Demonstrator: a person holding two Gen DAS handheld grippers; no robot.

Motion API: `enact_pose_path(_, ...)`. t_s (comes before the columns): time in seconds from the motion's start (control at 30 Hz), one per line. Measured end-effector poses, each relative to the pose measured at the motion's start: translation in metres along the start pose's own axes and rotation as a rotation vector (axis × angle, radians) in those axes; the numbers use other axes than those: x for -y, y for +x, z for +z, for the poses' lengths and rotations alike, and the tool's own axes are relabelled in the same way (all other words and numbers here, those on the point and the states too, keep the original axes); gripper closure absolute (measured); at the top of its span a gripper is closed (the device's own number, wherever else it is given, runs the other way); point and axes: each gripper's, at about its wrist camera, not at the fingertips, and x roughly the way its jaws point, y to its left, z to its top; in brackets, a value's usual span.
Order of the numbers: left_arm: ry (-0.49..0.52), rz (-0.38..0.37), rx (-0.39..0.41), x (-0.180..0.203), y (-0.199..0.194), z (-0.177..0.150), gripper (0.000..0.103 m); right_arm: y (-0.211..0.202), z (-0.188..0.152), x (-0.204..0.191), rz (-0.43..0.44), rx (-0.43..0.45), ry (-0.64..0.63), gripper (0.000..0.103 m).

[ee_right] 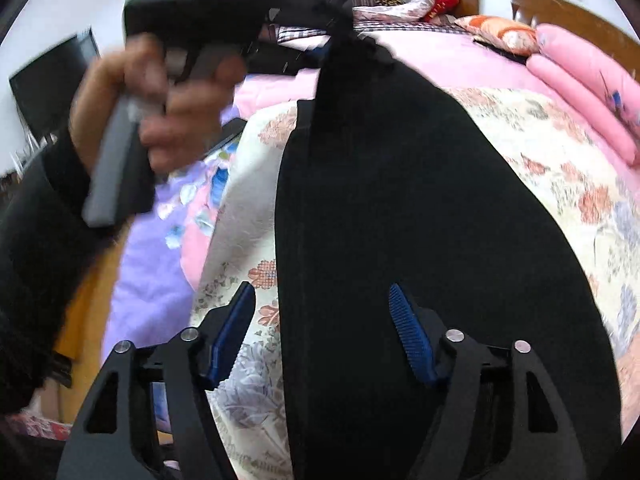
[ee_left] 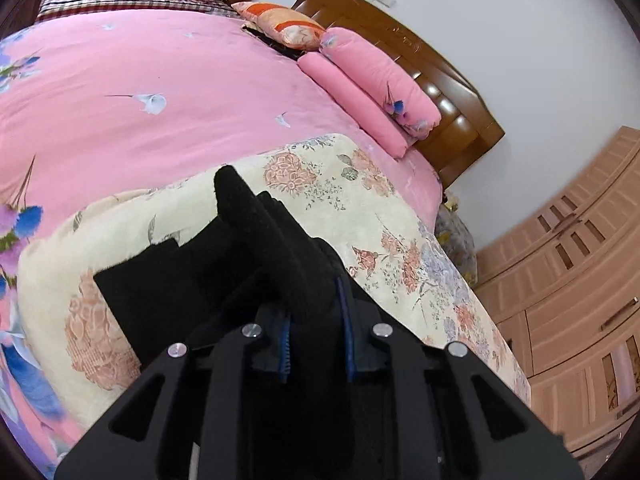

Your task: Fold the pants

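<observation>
Filling both views, a bed under a pink sheet carries a cream floral blanket at its near edge, pink pillows far right by the headboard. Black pants lie on the blanket, one end lifted. The left gripper has its fingers closed on a bunched fold of the pants. The right gripper hangs spread wide over the pants, holding nothing. A hand grips the left tool's handle.
</observation>
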Motion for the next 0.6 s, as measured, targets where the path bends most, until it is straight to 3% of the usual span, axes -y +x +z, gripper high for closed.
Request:
enact_pose_path(0.1, -0.002, 0.007, -0.025, -0.001, 0.006, 0.004, 0.084, 0.004, -0.004, -0.015, -0.161, 0.006, -0.089, 0.069)
enact_pose_path(0.13, 0.004, 0.01, -0.022, -0.001, 0.006, 0.003, 0.084, 0.003, -0.004, -0.014, -0.198, 0.021, -0.09, 0.086)
enact_pose_path(0.17, 0.007, 0.011, -0.011, -0.002, 0.006, 0.002, 0.084, 0.002, -0.003, -0.012, -0.205, 0.036, -0.088, 0.092)
enact_pose_path(0.3, 0.008, -0.022, 0.079, -0.002, -0.021, 0.001, 0.084, -0.028, -0.001, -0.013, -0.207, 0.126, -0.069, 0.094)
enact_pose_path(0.4, 0.008, 0.029, 0.114, -0.009, -0.039, -0.007, 0.084, -0.048, 0.006, -0.017, -0.184, 0.176, -0.082, 0.094)
enact_pose_path(0.47, -0.013, 0.098, 0.081, -0.029, -0.029, -0.02, 0.084, -0.042, 0.007, -0.019, -0.17, 0.154, -0.098, 0.094)
enact_pose_path(0.6, -0.056, 0.085, 0.007, -0.071, 0.009, -0.041, 0.082, 0.006, -0.006, -0.02, -0.155, 0.045, -0.111, 0.094)
